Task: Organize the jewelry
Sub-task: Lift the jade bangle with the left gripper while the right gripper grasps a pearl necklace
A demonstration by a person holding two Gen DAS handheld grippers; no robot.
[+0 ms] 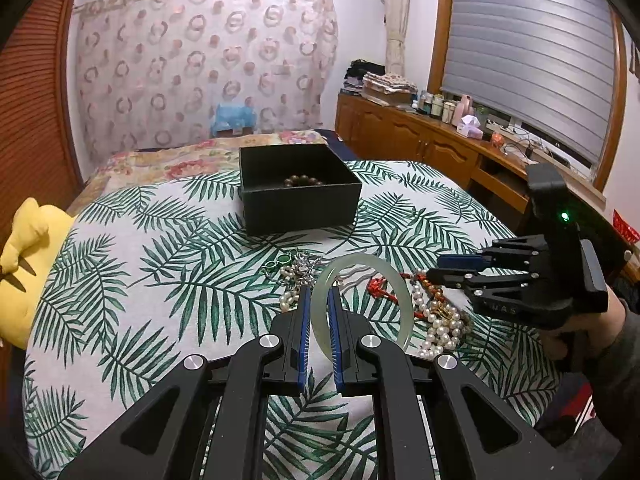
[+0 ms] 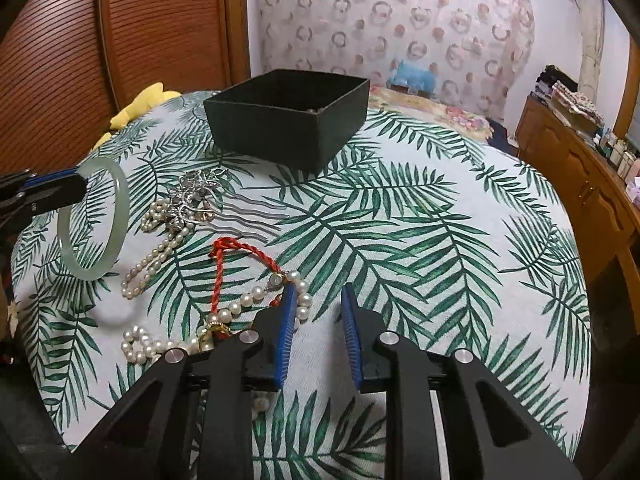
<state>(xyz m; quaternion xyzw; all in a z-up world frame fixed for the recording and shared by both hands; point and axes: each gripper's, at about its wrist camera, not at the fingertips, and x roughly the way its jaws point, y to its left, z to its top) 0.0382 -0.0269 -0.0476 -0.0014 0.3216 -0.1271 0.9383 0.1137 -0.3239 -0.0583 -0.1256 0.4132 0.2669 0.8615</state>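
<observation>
- Lettering on the right gripper (image 1: 434, 269) body reads "U A S", partly hidden; its jaws stand apart, holding nothing.
- Left gripper (image 1: 319, 294) is clamped on the jade bangle (image 1: 400, 280), lifted clear above the leaf-print tablecloth (image 2: 420, 220).
- Bare cloth lies between the pearl strands (image 2: 256, 298) and the black box (image 2: 288, 124).

You have one black box (image 2: 288, 128), one jade bangle (image 2: 94, 220), one silver hair comb (image 2: 208, 204), one red cord (image 2: 236, 256), and two grippers.

Two fisheye wrist views sit low and close over a leaf-print bedspread (image 1: 120, 280), facing the far curtained wall. Both share the black box (image 1: 298, 188) (image 2: 288, 118) and jade bangle (image 1: 362, 300) (image 2: 94, 220).
</observation>
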